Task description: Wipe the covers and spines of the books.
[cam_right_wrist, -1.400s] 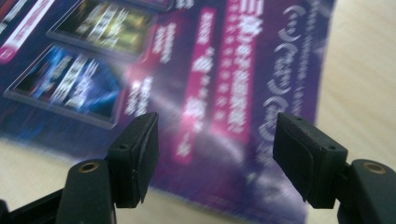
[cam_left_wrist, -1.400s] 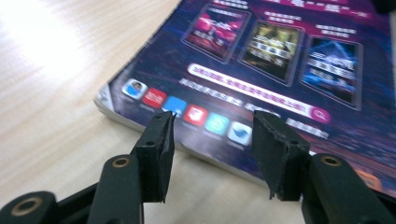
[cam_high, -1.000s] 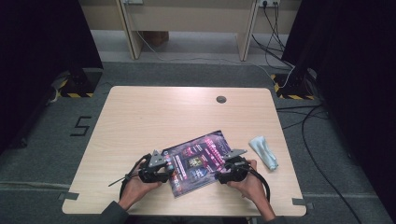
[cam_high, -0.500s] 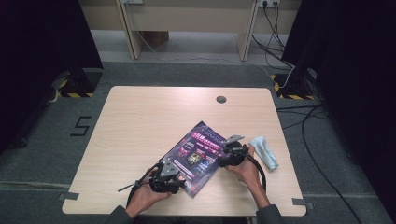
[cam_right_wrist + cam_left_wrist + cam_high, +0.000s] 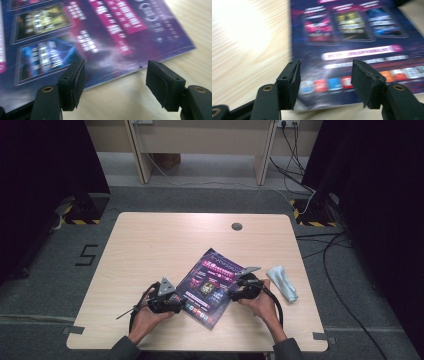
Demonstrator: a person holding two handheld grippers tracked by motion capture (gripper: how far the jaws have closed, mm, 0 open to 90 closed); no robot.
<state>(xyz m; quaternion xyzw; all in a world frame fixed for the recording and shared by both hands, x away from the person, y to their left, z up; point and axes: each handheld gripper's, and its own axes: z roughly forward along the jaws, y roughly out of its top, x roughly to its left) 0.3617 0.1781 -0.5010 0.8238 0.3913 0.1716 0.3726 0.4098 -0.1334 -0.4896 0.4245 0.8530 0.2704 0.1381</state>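
Lying flat near the front middle of the wooden counter (image 5: 150, 245), the purple booklet (image 5: 212, 285) is turned so its top corner points toward 12 o'clock in the high view. At about 9 o'clock of it sits the left gripper (image 5: 172, 302), held in the left hand (image 5: 147, 312) against the booklet's lower left edge. The left gripper view adds what the high view cannot: that gripper's (image 5: 324, 82) fingers (image 5: 290, 82) stand apart with nothing between them, low over the booklet's (image 5: 352, 32) printed row of small coloured squares, with pale counter (image 5: 244, 45) at the left. At roughly 3 o'clock of the booklet, the right gripper (image 5: 237, 287) rests in the right hand (image 5: 260, 302) at the right edge. The right gripper view shows that gripper's (image 5: 115, 82) fingers (image 5: 162, 82) spread wide and empty, straddling the booklet's (image 5: 87, 32) edge, one over print, one over bare counter (image 5: 125, 100). Farther right, at 3 o'clock, a pale blue cloth (image 5: 282, 282) lies on the counter, apart from the hand.
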